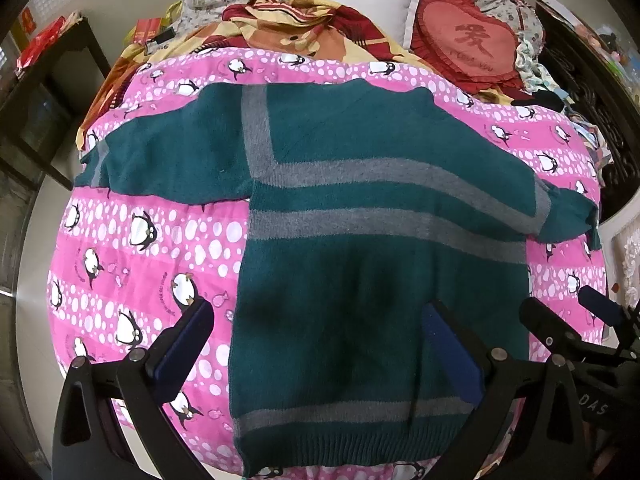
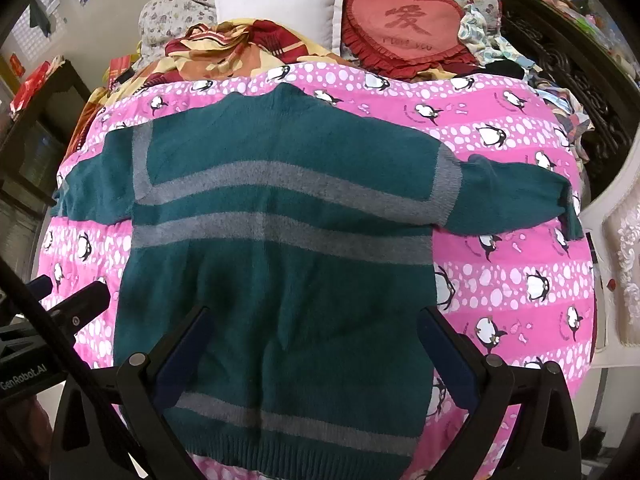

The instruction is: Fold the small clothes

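The sweater lies flat on the quilt of the bed, both sleeves spread outward, hem nearest the claws. The left claw hangs open above the lower body, its left finger over bare quilt. The right claw hangs open above the hem area, holding nothing. Judged step: start of folding, no fold yet made. Next move likely requires each claw to reach ahead and outward to a sleeve, then grip it for folding inward.
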`<state>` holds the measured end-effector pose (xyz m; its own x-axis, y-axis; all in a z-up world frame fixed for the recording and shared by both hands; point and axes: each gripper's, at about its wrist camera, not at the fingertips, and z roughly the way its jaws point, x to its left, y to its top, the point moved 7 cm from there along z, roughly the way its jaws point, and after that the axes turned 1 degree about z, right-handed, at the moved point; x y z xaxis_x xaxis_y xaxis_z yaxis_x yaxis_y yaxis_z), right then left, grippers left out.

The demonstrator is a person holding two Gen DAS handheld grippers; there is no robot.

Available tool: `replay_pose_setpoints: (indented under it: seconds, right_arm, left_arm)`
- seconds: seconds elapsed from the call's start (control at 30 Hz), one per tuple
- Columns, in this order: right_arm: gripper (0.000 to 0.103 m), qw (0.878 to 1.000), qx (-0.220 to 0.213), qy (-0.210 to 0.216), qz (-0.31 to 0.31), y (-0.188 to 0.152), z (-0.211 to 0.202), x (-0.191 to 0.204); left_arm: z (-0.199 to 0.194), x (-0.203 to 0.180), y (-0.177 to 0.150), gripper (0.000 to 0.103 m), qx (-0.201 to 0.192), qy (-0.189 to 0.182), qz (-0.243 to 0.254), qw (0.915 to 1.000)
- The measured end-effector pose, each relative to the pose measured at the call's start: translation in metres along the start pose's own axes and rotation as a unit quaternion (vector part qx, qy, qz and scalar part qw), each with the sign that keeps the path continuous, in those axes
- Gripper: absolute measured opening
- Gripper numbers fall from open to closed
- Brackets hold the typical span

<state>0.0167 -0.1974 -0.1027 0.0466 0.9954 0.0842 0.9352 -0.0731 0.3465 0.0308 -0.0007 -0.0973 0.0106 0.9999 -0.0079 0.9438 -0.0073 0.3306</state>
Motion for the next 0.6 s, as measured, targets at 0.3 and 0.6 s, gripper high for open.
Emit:
replay_pose_setpoints:
  seconds: [0.3,0.6]
  right_arm:
    - [0.103,1.000,0.007,0.002,-0.003,0.000,0.008,0.006]
    - [0.103,1.000,0.012,0.001,-0.004,0.001,0.017,0.008]
  left_arm:
    - [0.005,0.002,0.002,0.103,0.004,-0.001,0.000,1.0000]
    - [0.015,0.004,0.004,0.103,0.008,-0.002,-0.004,1.0000]
